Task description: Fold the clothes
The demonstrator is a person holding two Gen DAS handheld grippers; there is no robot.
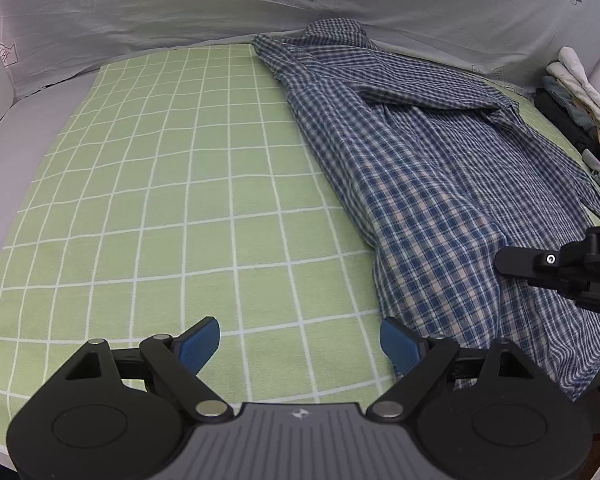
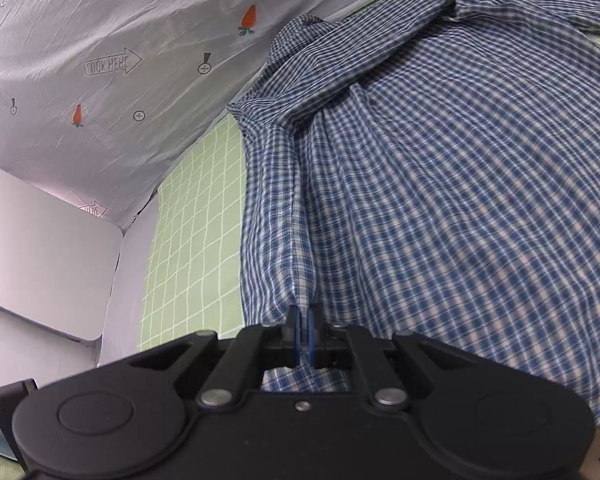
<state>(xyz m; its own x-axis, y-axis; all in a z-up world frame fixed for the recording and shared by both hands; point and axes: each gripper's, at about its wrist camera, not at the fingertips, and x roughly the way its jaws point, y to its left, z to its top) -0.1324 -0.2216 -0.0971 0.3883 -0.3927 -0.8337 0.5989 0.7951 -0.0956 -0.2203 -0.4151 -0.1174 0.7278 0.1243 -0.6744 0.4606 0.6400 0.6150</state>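
A blue and white checked shirt (image 1: 420,168) lies spread and rumpled on the right half of a green grid-patterned cloth (image 1: 160,200). My left gripper (image 1: 300,346) hovers open over bare green cloth, its right blue pad (image 1: 398,346) just at the shirt's near edge, nothing between the jaws. My right gripper (image 2: 303,334) is shut on a fold of the shirt (image 2: 440,200) at its near hem, and the fabric pulls up into a ridge toward the pads. From the left wrist view the right gripper (image 1: 504,262) reaches in from the right over the shirt.
A grey sheet with carrot prints (image 1: 260,4) rises behind the cloth. A pile of other clothes (image 1: 580,112) lies at the far right edge. A white box-like object (image 2: 40,260) stands to the left in the right wrist view.
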